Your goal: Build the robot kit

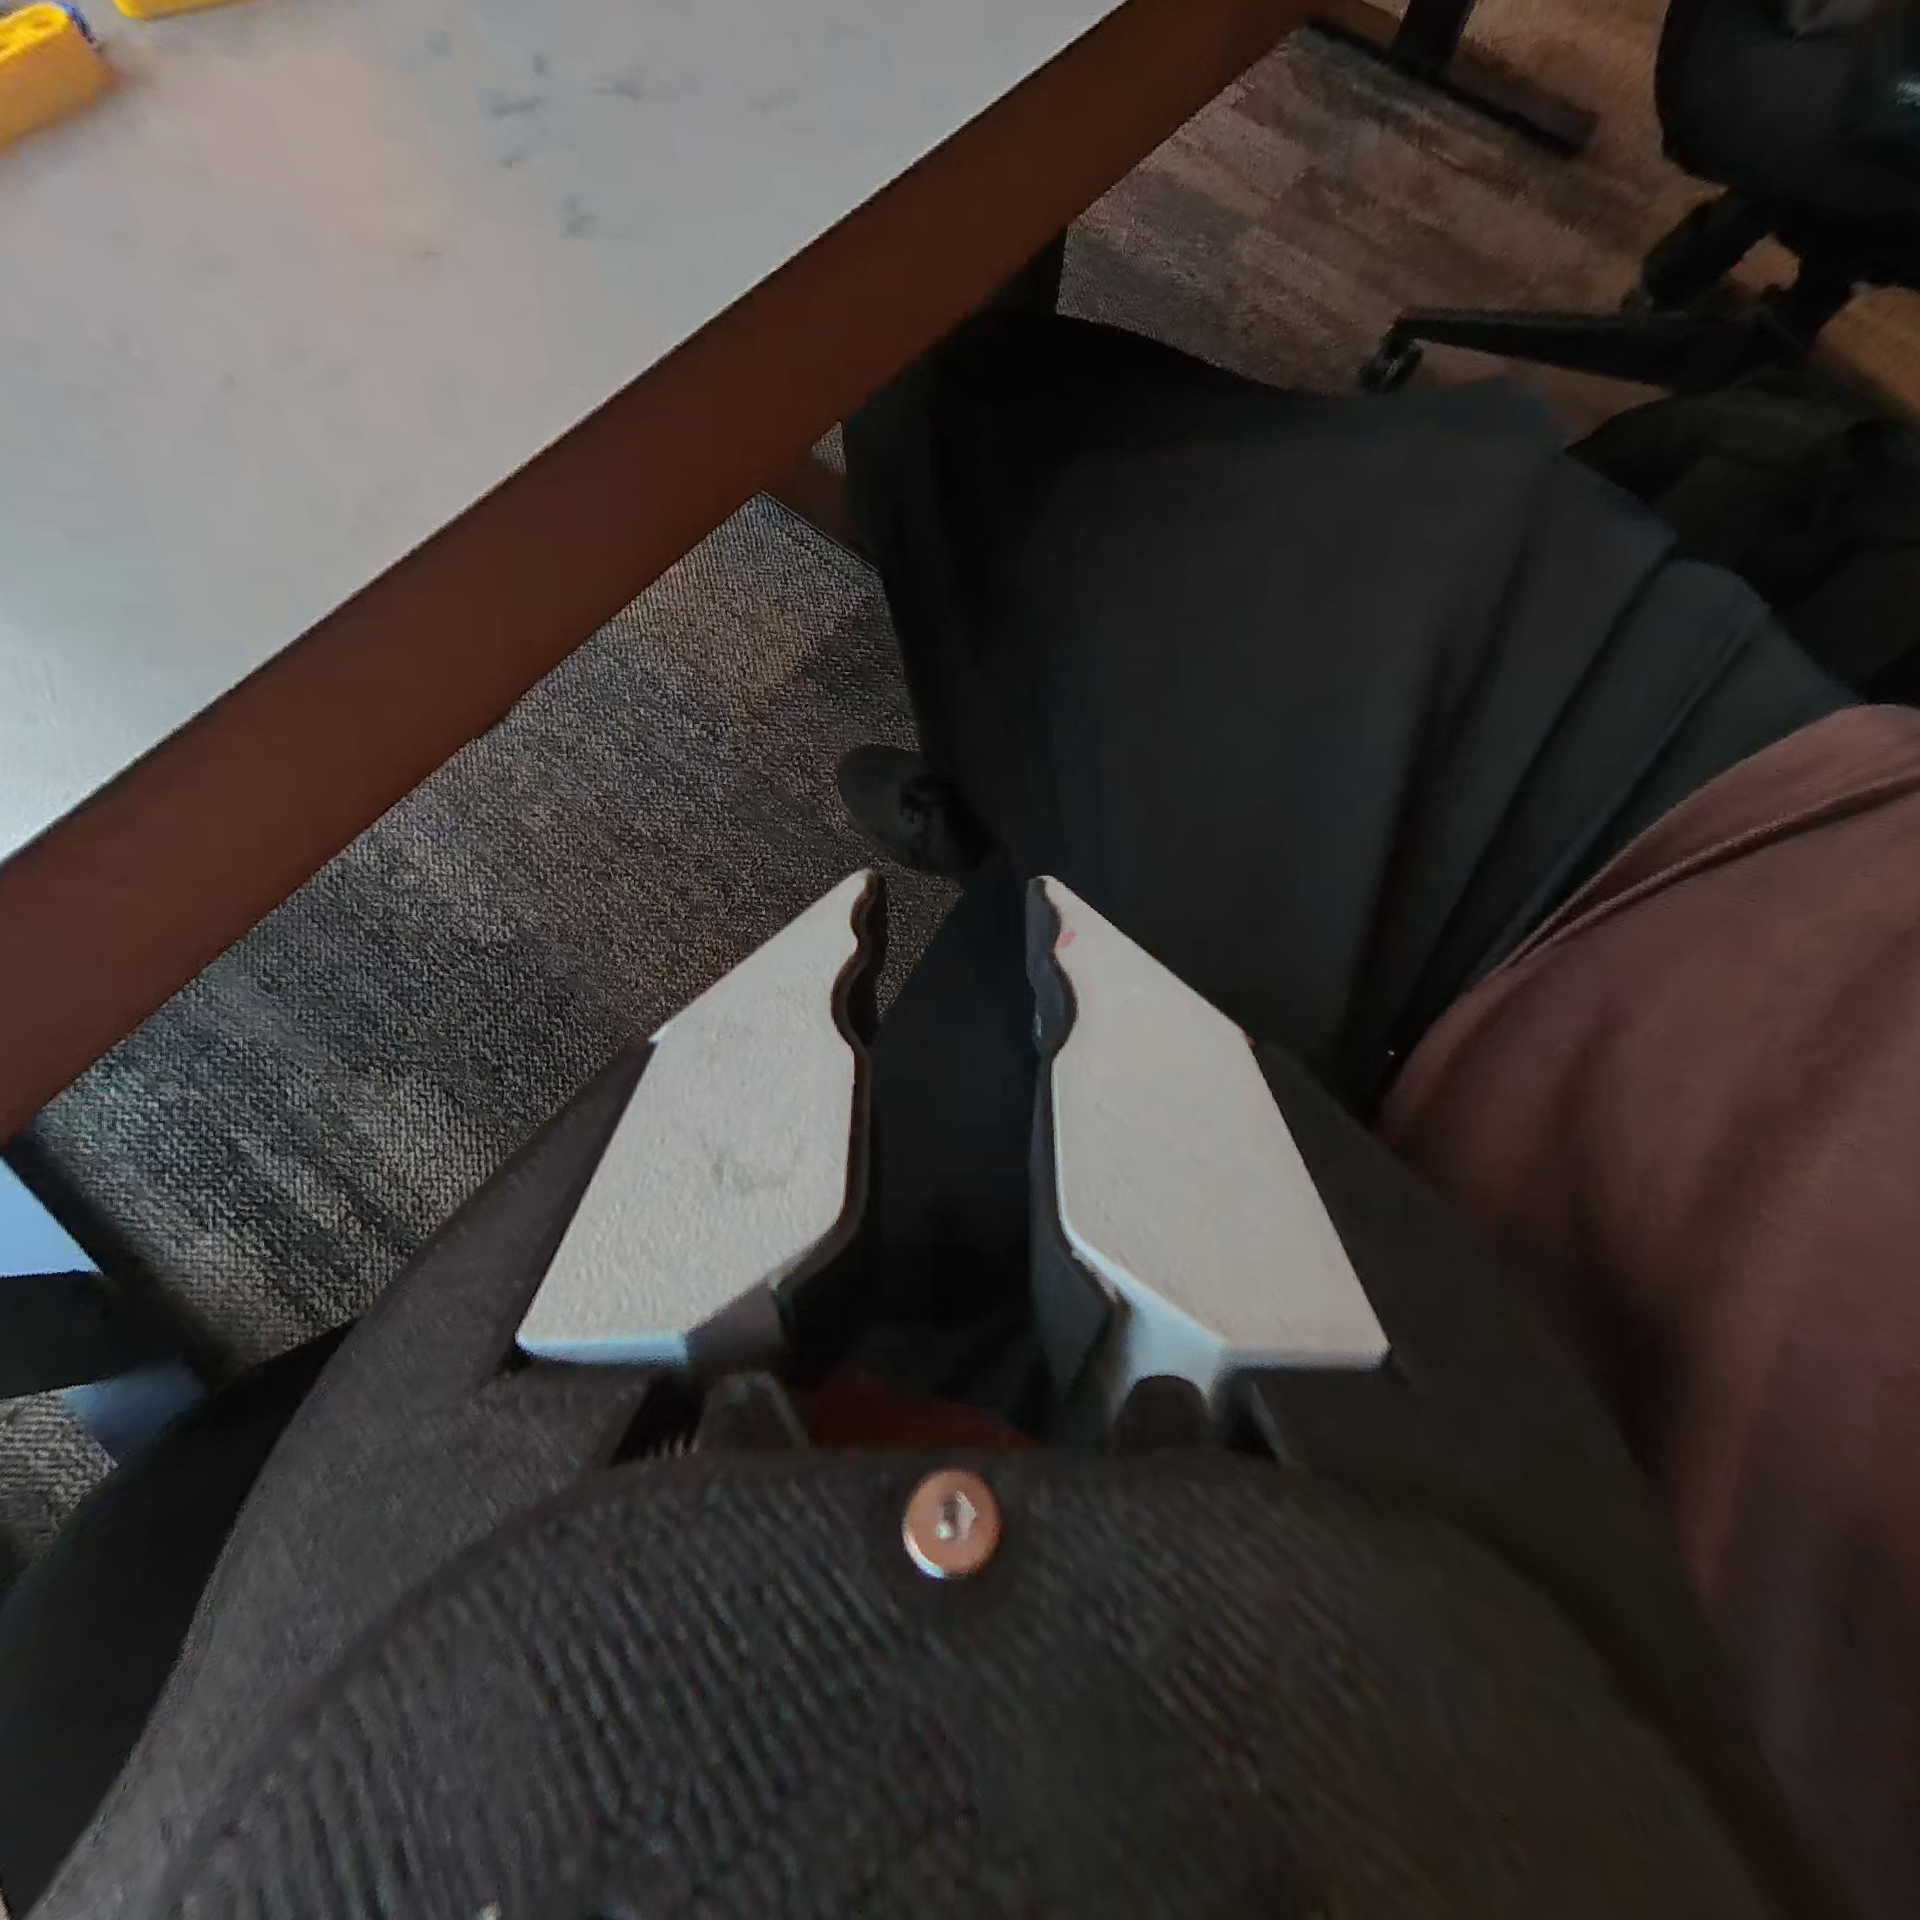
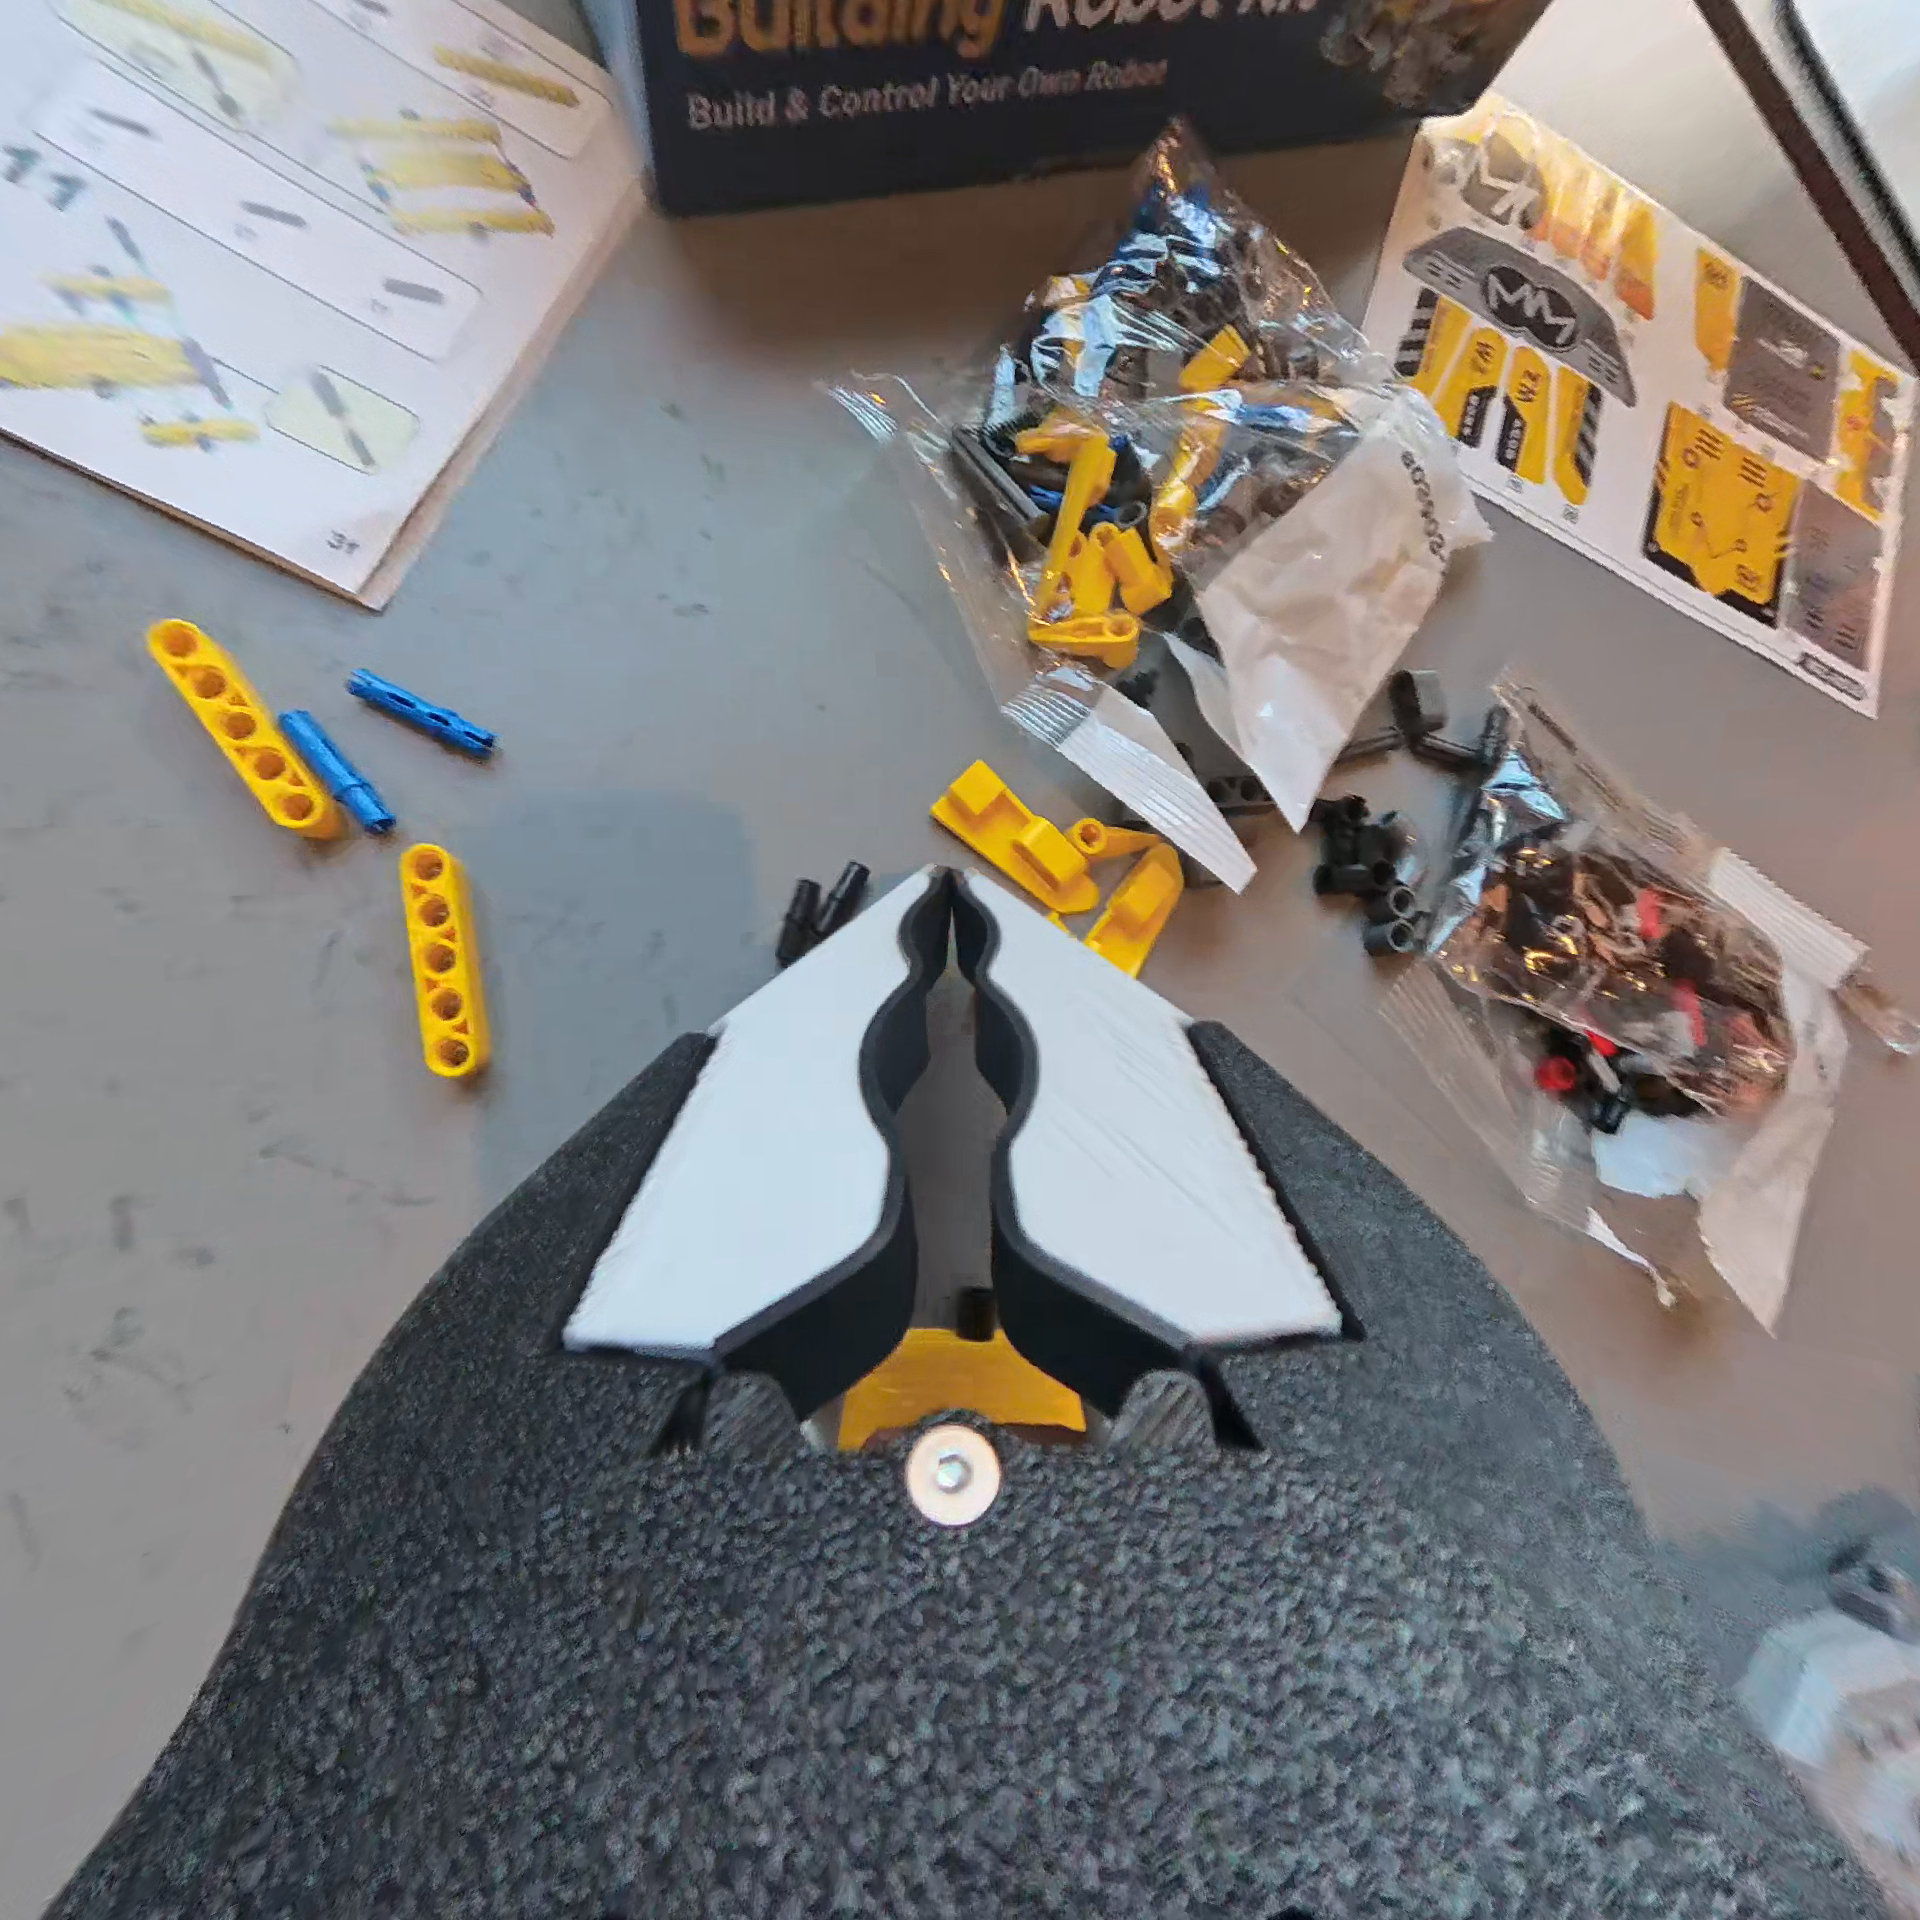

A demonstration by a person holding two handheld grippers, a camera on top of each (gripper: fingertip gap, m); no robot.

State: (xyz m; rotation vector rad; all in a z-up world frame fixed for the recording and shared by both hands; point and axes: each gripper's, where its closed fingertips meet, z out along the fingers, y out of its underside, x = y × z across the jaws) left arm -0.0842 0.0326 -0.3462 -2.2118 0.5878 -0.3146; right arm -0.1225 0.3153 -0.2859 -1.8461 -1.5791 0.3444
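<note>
My right gripper (image 2: 951, 885) is shut with its tips touching and nothing between them. It hovers over the grey table (image 2: 644, 644). Two small black pins (image 2: 821, 902) lie just left of its tips, and loose yellow pieces (image 2: 1060, 862) just to the right. Two yellow beams with holes (image 2: 241, 727) (image 2: 445, 958) and two blue pins (image 2: 335, 771) (image 2: 421, 713) lie at the left. My left gripper (image 1: 958, 896) is open and empty. It is off the table, pointing down at a person's black-clad leg (image 1: 1299, 675) and the carpet (image 1: 499, 904).
On the table are an open bag of yellow, blue and black parts (image 2: 1153, 457), a second bag of black and red parts (image 2: 1621, 987), loose black connectors (image 2: 1371, 862), an instruction booklet (image 2: 239, 260), a sticker sheet (image 2: 1683, 416) and a dark box (image 2: 1018, 94). A chair base (image 1: 1621, 322) stands beyond the table edge (image 1: 665, 457). Left tips to right tips: about 30 cm.
</note>
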